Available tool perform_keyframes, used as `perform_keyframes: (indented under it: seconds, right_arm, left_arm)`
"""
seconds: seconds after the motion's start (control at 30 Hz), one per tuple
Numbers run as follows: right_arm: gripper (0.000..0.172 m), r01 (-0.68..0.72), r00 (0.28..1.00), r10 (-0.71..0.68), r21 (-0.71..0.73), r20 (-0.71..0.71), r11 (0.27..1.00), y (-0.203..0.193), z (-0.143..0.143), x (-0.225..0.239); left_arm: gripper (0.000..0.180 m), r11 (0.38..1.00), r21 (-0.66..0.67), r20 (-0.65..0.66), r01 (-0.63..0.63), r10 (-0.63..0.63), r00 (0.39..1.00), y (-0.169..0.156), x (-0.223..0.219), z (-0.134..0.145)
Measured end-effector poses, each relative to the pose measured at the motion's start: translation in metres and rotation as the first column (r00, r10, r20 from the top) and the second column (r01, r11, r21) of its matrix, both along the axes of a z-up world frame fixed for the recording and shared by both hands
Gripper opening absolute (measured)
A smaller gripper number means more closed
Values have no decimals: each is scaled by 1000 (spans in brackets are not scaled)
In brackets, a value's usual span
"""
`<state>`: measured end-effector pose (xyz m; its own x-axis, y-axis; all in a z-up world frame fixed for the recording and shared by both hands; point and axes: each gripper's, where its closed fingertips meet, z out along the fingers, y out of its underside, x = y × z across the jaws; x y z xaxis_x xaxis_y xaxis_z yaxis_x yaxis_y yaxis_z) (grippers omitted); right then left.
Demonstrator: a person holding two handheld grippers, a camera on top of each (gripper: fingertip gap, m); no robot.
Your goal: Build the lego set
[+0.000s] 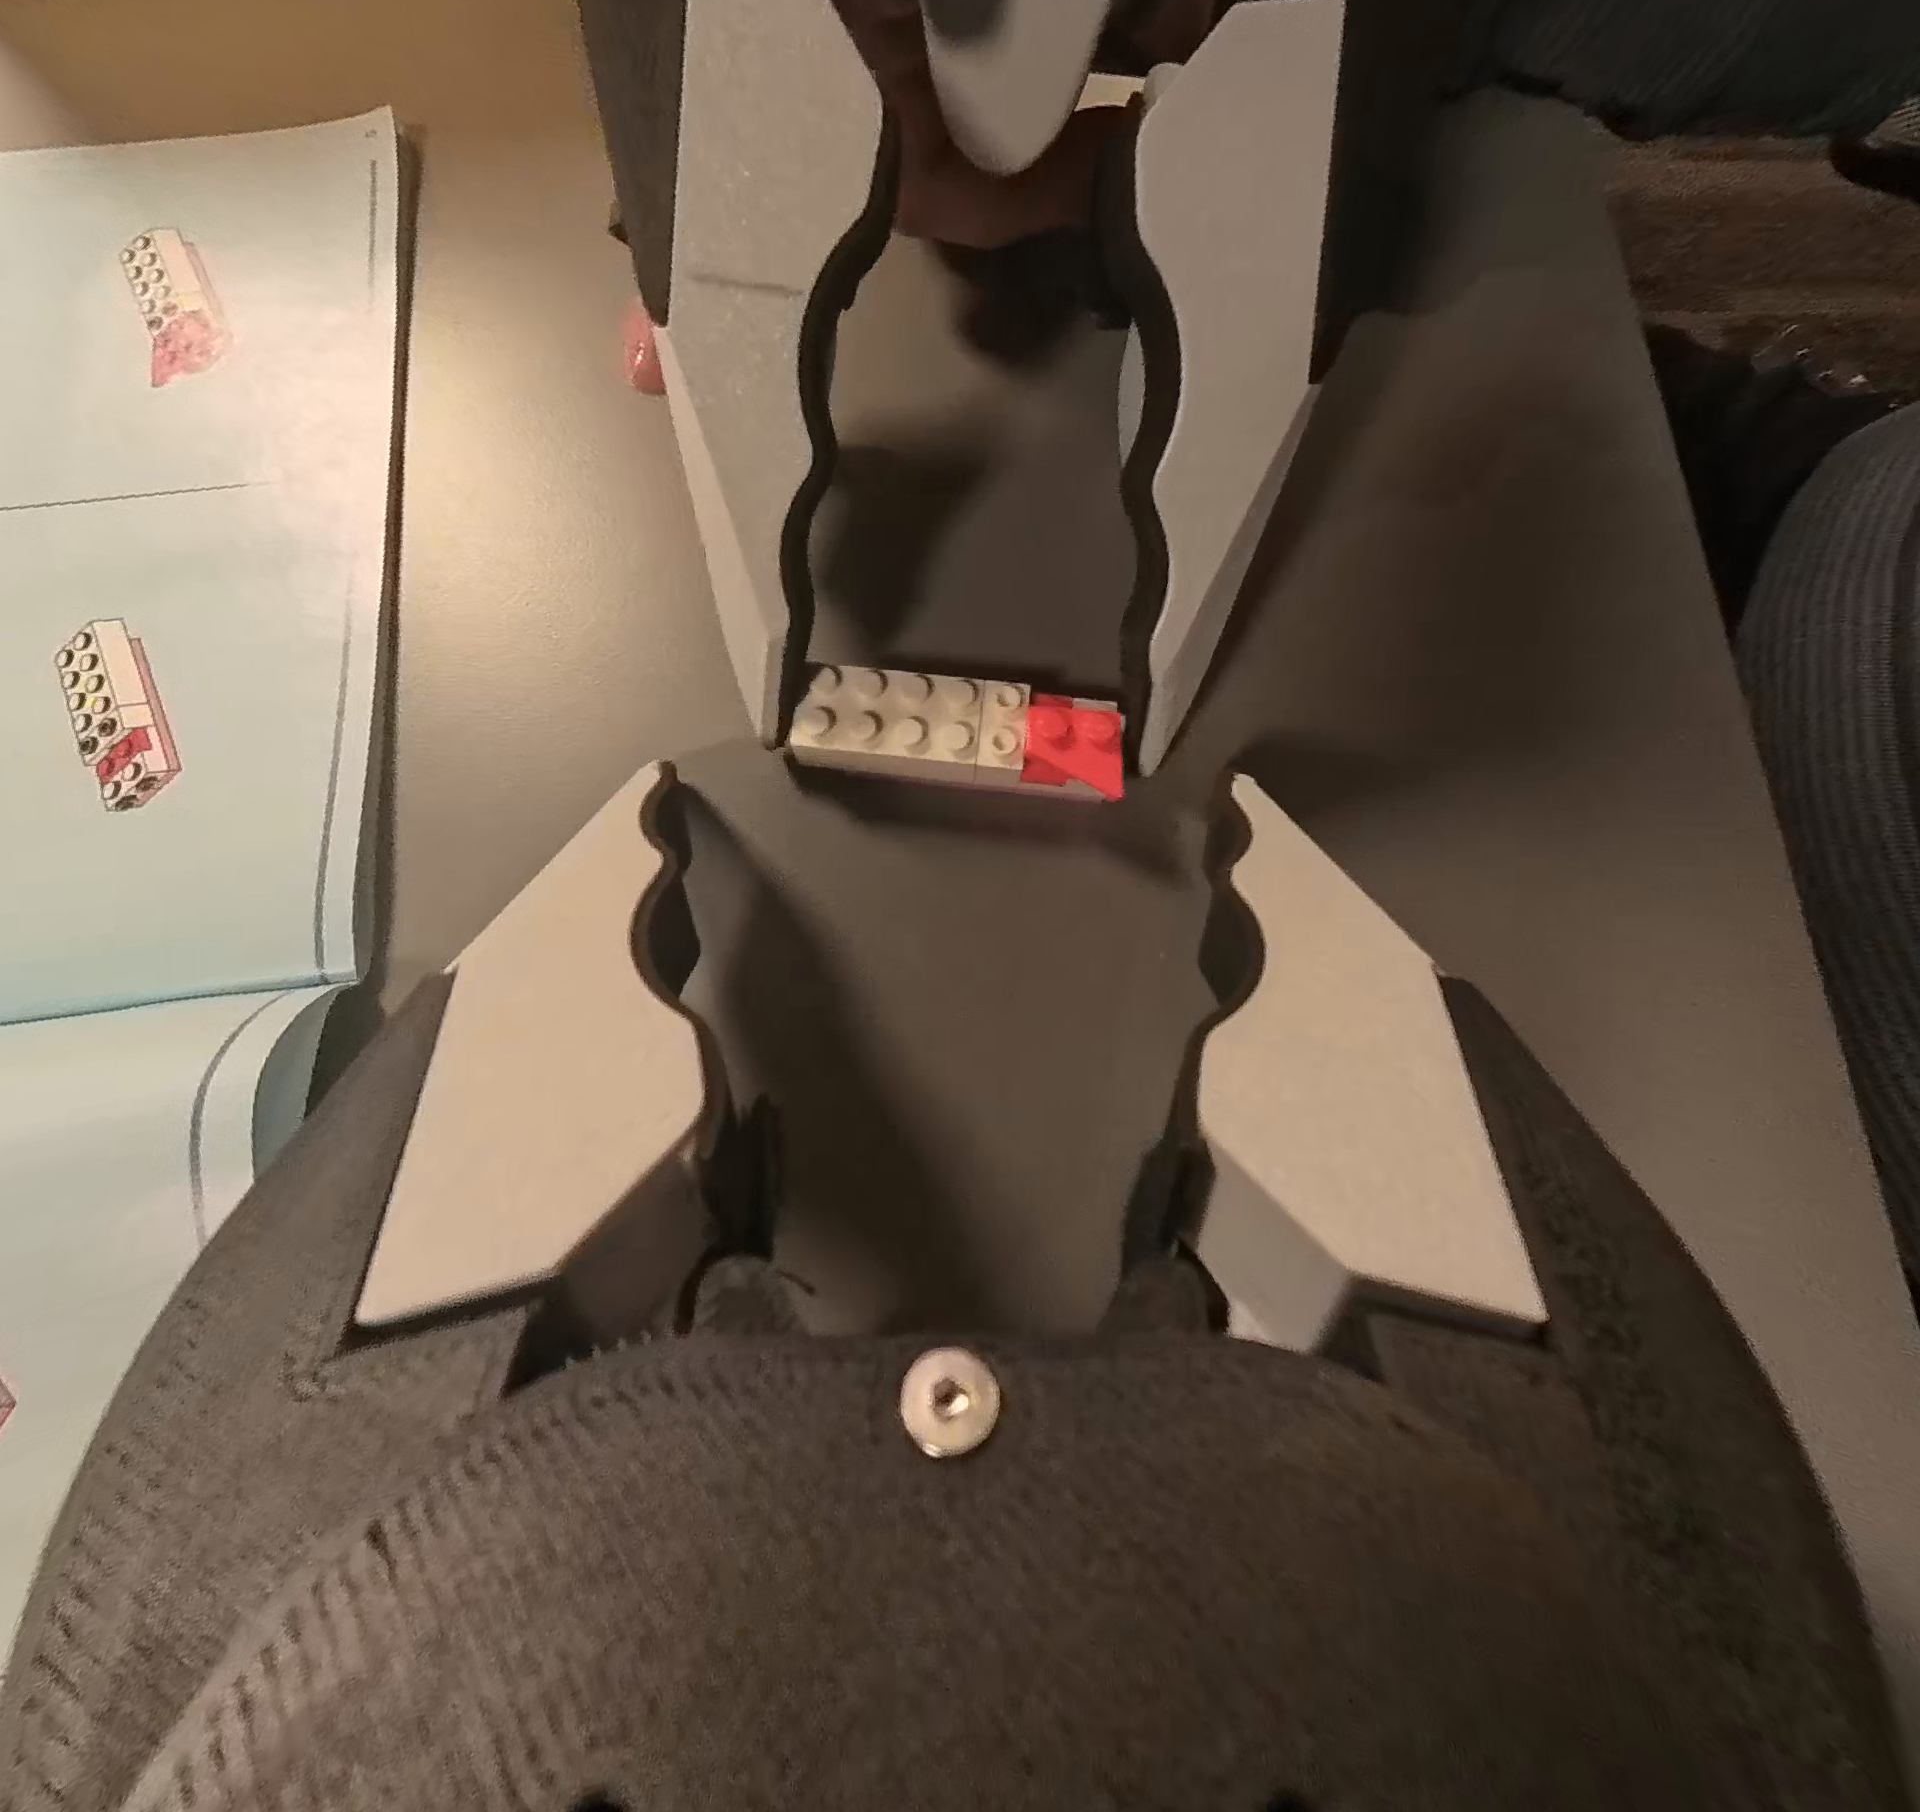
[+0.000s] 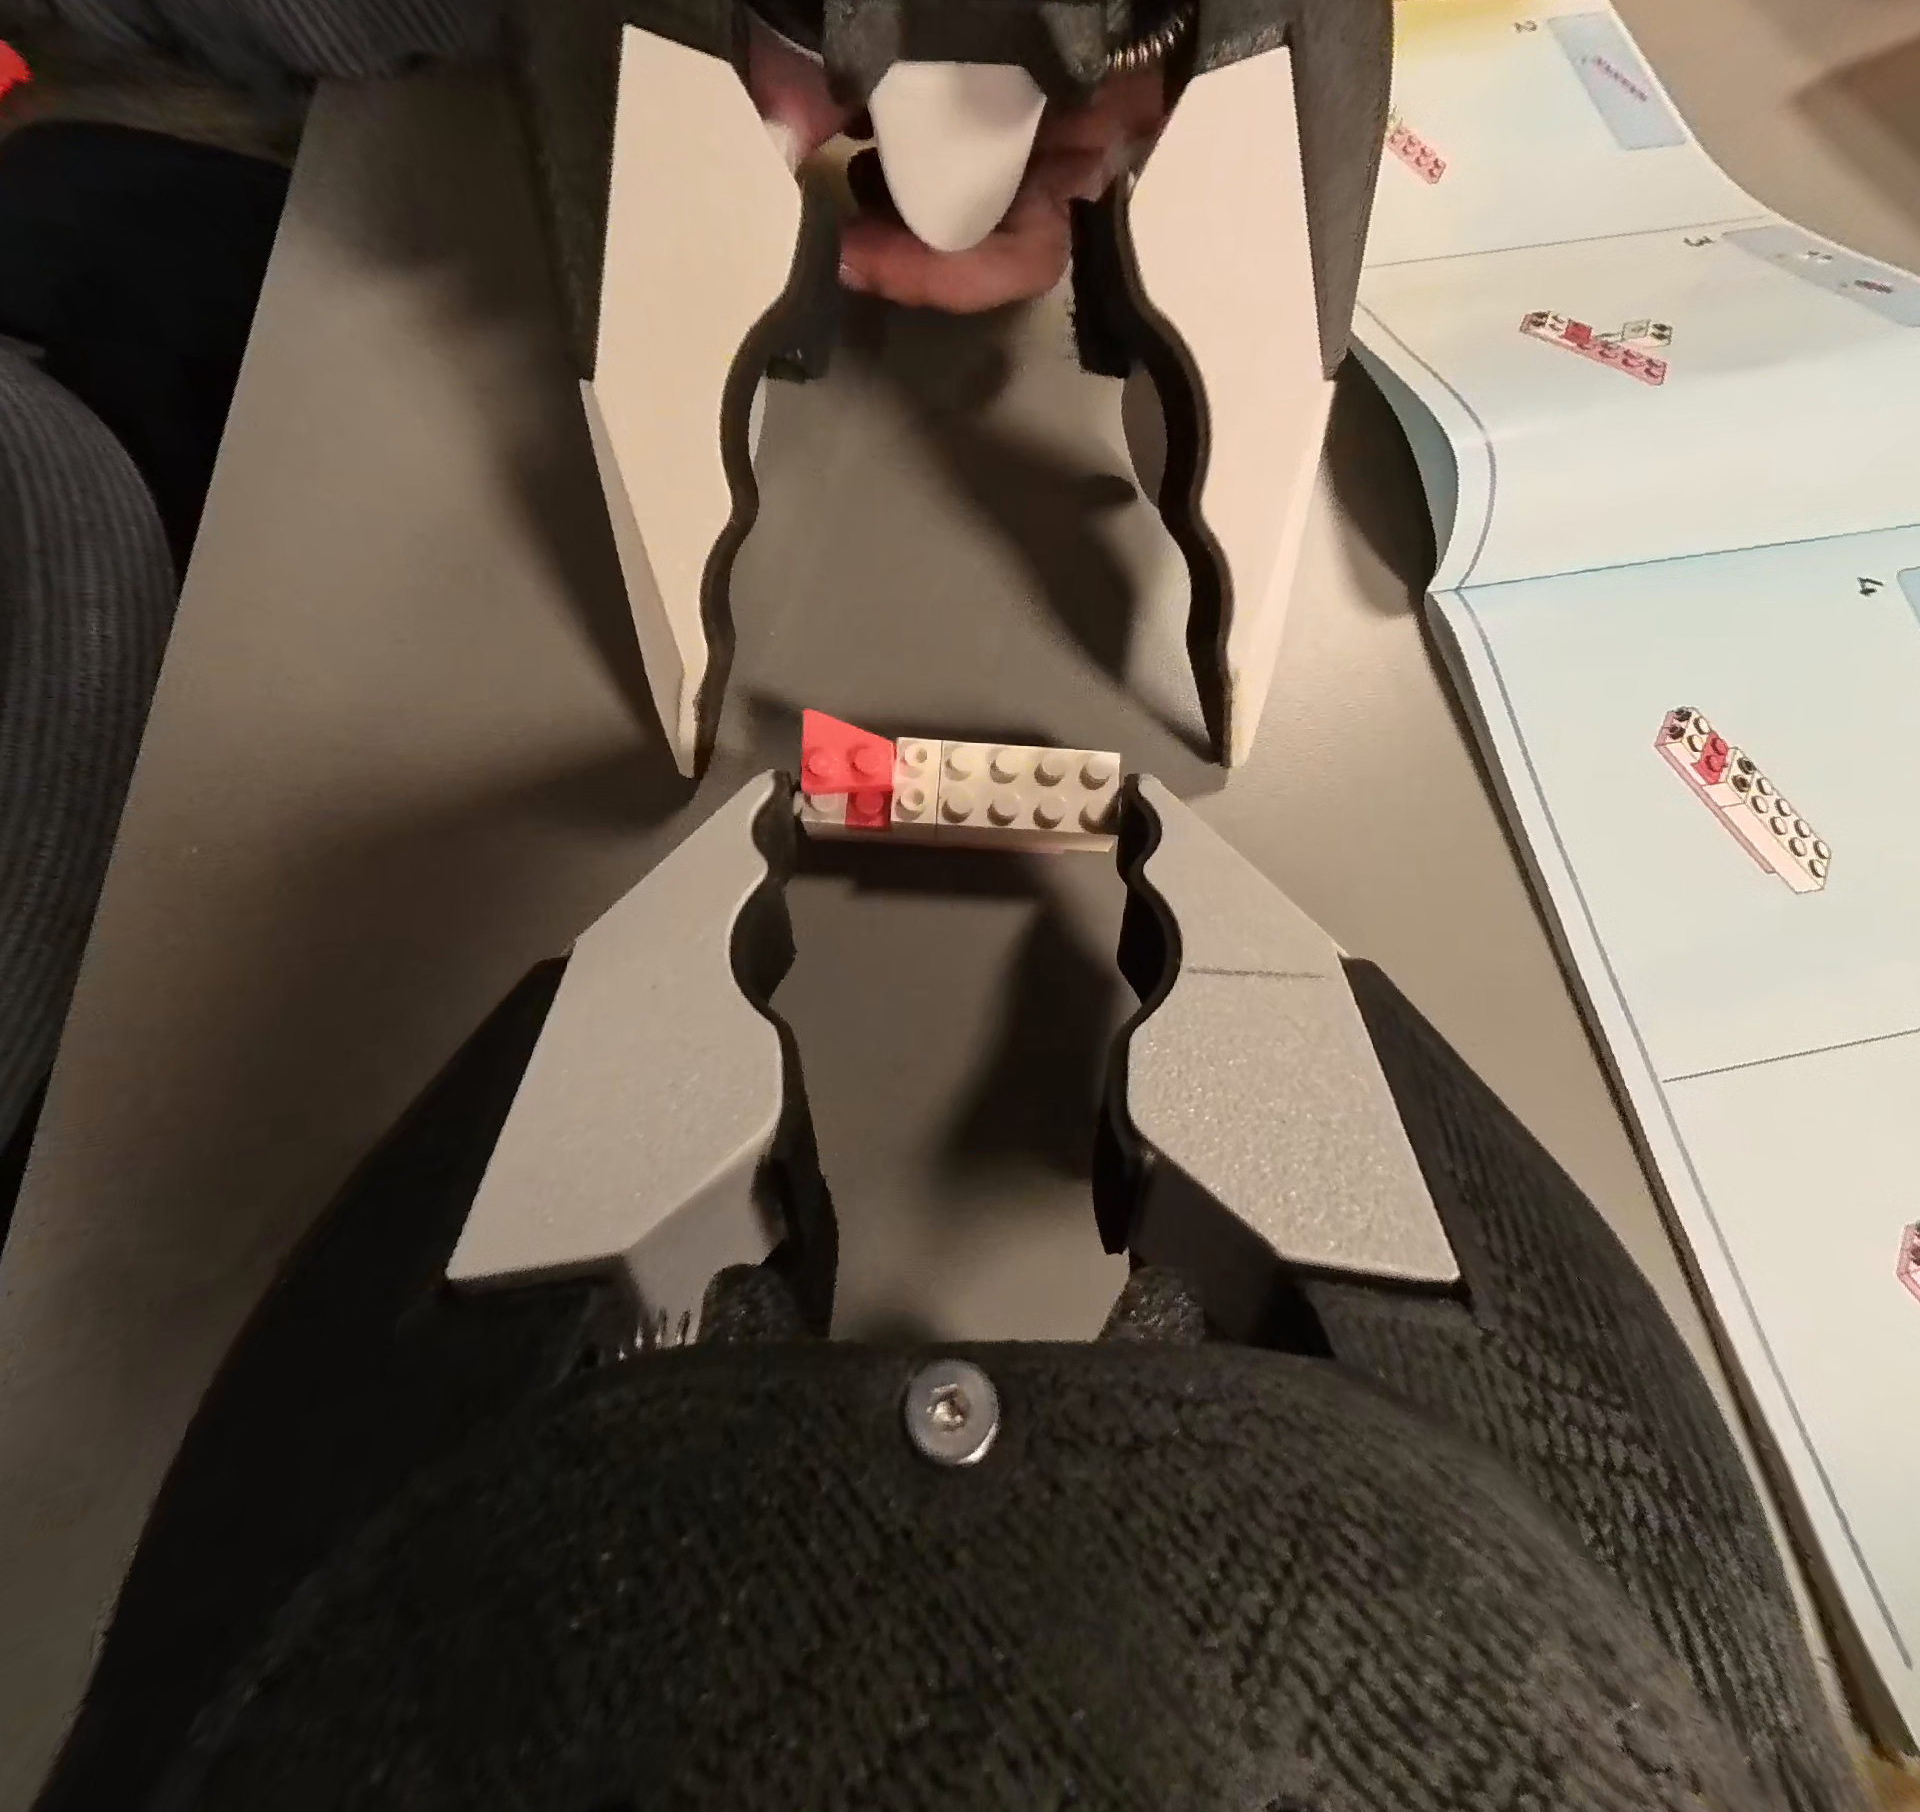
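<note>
**Brick strip pinched lengthwise on the table**

The right gripper (image 2: 956, 806) pinches the brick assembly (image 2: 961, 791) end to end, pads against its grey and red ends. The left gripper (image 1: 956, 796), opposite at 12 o'clock, is spread wide, clear of it. The assembly, a grey row with red pieces, lies on the table (image 2: 416, 515). An open instruction booklet (image 2: 1714, 723) at 3 o'clock pictures similar builds.

Both tongs (image 2: 956, 806) have grey fingers (image 2: 644, 1087) with wavy black pads (silver screw (image 2: 951, 1414) on a black textured body).
</note>
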<state>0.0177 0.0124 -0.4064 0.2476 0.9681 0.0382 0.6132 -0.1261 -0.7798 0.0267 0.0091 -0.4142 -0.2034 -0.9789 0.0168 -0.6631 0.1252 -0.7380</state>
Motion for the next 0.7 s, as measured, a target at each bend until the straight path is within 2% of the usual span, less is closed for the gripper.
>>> perform_keyframes:
  seconds: [0.27, 0.33, 0.4, 0.47, 0.57, 0.6, 0.7]
  right_arm:
    - [61, 5, 1000, -5, -27, -18, 1000, 1, 2, 1]
    - [61, 7, 1000, -8, -30, -29, 1000, 3, 4, 3]
    - [61, 21, 999, -22, -37, -35, 999, 5, 7, 8]
    - [61, 28, 998, -30, -41, -46, 999, 6, 12, 11]
    - [61, 35, 998, -37, -43, -50, 998, 7, 17, 15]
    - [61, 33, 998, -36, -46, -55, 998, 7, 20, 15]
    - [61, 13, 997, -17, -58, -73, 998, 2, 27, 14]
  left_arm:
    - [99, 999, 17, 10, 32, -32, 999, -5, -2, 1]
    - [94, 995, 76, 47, 67, -71, 996, -9, -2, 4]
    - [90, 972, 224, 133, 73, -105, 986, -8, 0, 13]
    - [82, 916, 398, 241, 53, -160, 957, -9, 1, 27]
    - [71, 801, 597, 289, 38, -259, 921, -17, -2, 34]
    - [69, 744, 667, 284, 22, -283, 916, -16, -2, 35]
    - [57, 521, 853, 243, -33, -340, 908, -10, 1, 37]
